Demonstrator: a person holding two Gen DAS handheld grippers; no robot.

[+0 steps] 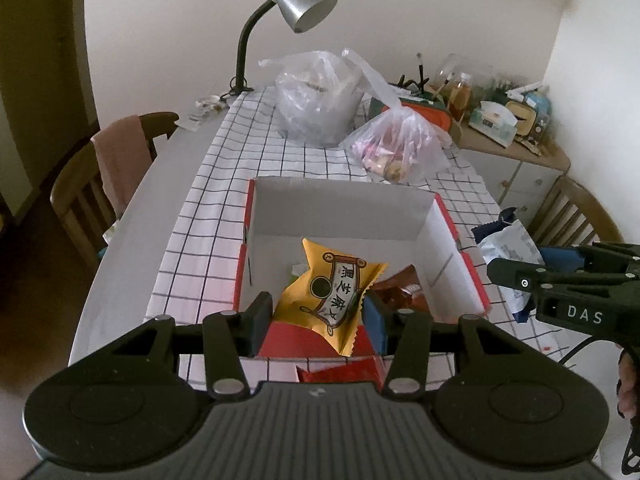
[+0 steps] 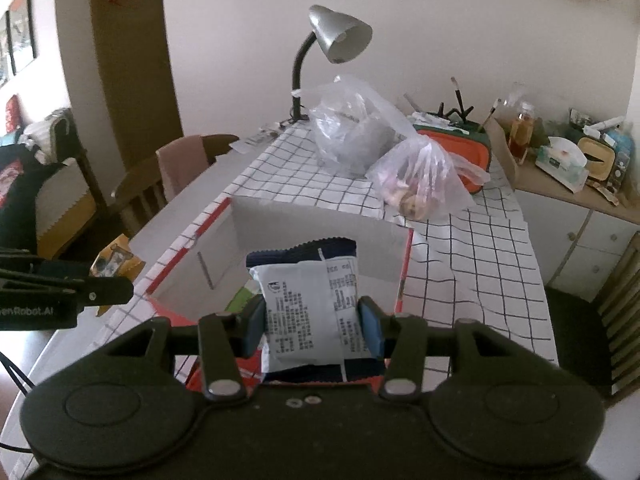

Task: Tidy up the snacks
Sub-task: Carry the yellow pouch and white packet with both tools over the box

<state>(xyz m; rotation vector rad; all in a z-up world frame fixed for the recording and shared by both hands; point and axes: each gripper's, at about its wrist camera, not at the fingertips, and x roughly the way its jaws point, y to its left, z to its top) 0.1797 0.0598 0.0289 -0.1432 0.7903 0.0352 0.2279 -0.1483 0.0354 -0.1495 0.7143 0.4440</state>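
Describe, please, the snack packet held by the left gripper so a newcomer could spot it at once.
On the checked tablecloth stands an open white box with red edges. Just above its near side, the left gripper pinches a yellow snack packet. Only it bears a scroll label with black characters; the right gripper's packet is white and navy.

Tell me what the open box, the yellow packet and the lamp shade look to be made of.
Open box: likely cardboard, matte white inside, red outside, with flat folded walls. Yellow packet: apparently thin glossy plastic film, crinkled, with a serrated sealed edge. Lamp shade: probably metal, or silver-painted, with a dull sheen.
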